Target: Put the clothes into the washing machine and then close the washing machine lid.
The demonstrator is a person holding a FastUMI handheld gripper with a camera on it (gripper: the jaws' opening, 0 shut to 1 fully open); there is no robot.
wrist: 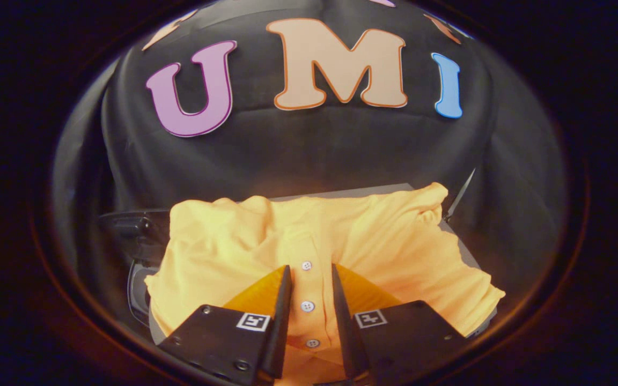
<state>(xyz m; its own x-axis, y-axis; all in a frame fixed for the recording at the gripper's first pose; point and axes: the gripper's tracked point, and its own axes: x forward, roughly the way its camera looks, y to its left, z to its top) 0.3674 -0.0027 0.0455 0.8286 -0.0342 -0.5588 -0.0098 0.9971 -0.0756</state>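
Note:
A yellow button-up shirt (395, 241) lies spread over a grey platform (352, 192). Its button placket runs straight between my fingers, with three white buttons showing in the gap. My gripper (311, 266) hangs low over the shirt's front, its fingers open and apart on either side of the placket, with nothing pinched between them. I cannot tell whether the tips touch the cloth. Left of the shirt, a dark glossy machine body (132, 230) with a rounded window (138, 292) sticks out from under the fabric, mostly hidden.
The black cloth wall stands close behind the platform. A thin dark rod (462, 194) leans at the platform's far right corner. The shirt's right sleeve (480, 300) droops over the platform's right edge.

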